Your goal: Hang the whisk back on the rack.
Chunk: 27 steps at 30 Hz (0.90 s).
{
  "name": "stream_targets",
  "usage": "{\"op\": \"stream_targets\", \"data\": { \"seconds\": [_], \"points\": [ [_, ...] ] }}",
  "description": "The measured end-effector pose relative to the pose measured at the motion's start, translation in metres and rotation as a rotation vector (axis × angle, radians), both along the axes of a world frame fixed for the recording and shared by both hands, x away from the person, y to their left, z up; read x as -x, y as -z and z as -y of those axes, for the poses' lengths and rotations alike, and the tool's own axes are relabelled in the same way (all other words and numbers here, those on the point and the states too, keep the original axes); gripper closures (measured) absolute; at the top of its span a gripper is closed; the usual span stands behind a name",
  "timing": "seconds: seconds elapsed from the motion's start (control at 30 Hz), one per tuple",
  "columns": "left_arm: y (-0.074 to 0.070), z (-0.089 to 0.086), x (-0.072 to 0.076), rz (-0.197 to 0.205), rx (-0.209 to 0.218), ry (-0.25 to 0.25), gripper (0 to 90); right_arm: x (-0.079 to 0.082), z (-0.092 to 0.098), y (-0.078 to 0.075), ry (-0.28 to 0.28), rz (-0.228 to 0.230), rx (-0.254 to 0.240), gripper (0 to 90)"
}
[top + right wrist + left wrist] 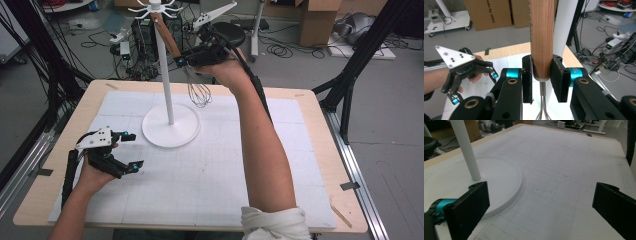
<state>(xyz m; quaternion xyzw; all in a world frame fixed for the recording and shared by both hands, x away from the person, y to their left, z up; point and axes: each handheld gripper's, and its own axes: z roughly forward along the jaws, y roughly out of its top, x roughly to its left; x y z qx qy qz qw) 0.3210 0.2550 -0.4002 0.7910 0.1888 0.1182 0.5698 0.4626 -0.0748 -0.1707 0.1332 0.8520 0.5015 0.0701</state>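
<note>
right jaws: my right gripper [541, 82] is clamped on the wooden handle of a whisk [170, 37], pads pressing it from both sides just above the metal collar

whisk: handle runs up out of my jaws at a slant toward the top of the stand, wire loops [200, 94] hang below the jaws, clear of the tabletop

stand: white pole [165, 75] right behind the handle, its hooks [155, 7] above my jaws, round base [171, 132] down below on the white mat [210, 180]

left jaws: my left gripper [131, 151] sits low over the mat, jaws wide apart, nothing in them

left jaws vs base: the base edge is just beside one jaw, pole a bit further ahead
</note>
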Motion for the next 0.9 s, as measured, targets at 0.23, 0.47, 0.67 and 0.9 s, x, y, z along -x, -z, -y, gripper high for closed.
{"op": "stream_targets", "data": {
  "seconds": [0.23,0.47,0.67,0.9],
  "points": [
    [0.0004,0.0,-0.0004,-0.001,-0.002,0.0,1.6,0.0017,-0.0009,0.0039,-0.009,0.0,-0.015,72.5],
    [0.0003,-0.0002,-0.0002,-0.003,-0.001,0.0,1.6,0.0015,-0.0054,0.0079,0.0,0.003,0.028,72.0],
    [0.0003,-0.0003,-0.0002,-0.004,0.002,0.001,1.7,0.0017,-0.0031,0.0066,0.012,-0.003,0.018,71.0],
    [0.0001,-0.0008,-0.0003,-0.001,0.002,-0.002,1.7,0.0067,0.0012,0.0041,-0.001,0.008,0.011,67.5]
  ]
}}
